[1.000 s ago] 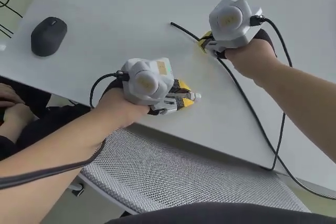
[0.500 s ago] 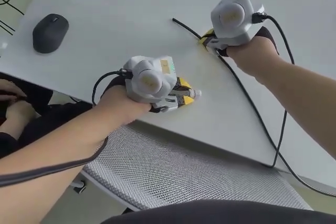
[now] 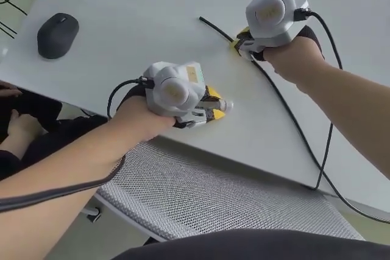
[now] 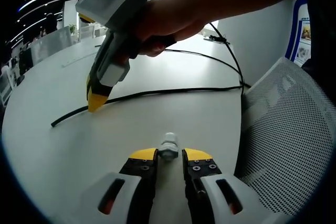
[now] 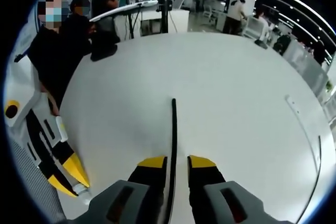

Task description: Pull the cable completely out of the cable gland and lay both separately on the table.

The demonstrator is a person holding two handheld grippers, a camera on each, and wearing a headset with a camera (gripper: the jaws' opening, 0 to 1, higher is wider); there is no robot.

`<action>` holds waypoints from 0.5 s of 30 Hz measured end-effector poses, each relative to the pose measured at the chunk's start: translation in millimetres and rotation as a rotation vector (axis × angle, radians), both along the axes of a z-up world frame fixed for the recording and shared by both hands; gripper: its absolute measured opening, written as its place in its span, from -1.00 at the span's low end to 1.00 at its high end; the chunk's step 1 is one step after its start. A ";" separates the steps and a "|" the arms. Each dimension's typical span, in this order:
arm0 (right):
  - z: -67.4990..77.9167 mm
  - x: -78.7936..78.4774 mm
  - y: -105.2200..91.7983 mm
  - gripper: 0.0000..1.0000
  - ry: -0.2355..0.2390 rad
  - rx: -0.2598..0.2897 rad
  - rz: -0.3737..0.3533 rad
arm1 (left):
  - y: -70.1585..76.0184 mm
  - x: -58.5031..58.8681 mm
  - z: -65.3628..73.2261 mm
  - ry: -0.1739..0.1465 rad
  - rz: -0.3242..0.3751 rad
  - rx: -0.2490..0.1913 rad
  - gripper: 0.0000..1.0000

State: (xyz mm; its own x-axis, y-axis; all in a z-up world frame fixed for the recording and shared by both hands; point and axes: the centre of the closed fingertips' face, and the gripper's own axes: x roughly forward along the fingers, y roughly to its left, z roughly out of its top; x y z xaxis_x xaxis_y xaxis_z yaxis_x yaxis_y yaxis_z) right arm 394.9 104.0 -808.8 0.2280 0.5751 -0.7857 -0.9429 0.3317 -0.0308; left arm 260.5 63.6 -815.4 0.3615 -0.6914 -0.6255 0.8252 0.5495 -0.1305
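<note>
The small white cable gland (image 4: 169, 145) sits between the yellow tips of my left gripper (image 4: 169, 156), which is shut on it just above the white table (image 3: 140, 10) near its front edge. In the head view the gland (image 3: 225, 106) pokes out of that gripper (image 3: 217, 108). The thin black cable (image 5: 174, 129) lies free of the gland, running straight away across the table. My right gripper (image 5: 177, 162) is shut on its near part, tips down at the tabletop. The head view shows this gripper (image 3: 239, 44) further back, with the cable (image 3: 213, 27) ending beyond it.
A dark computer mouse (image 3: 58, 35) lies at the table's left. A grey mesh chair (image 3: 213, 193) stands below the front edge. The right gripper's own black lead (image 3: 286, 114) trails across the table to the right edge. People stand beyond the far side.
The head camera has shifted a little. The right gripper has edged slightly further back with the cable. The left gripper keeps its grip on the gland in about the same place.
</note>
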 end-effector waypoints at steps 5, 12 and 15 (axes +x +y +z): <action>18.2 -1.2 -3.0 -0.70 -0.019 0.033 -0.009 | 1.4 -0.3 4.4 -0.008 0.001 0.011 -0.55; 43.9 -8.6 -12.4 -0.54 -0.015 0.123 -0.039 | 4.2 1.5 18.9 -0.024 0.015 0.010 -0.40; 62.2 -15.0 -19.2 -0.45 -0.022 0.166 -0.054 | 8.9 3.2 27.7 -0.033 0.030 0.003 -0.34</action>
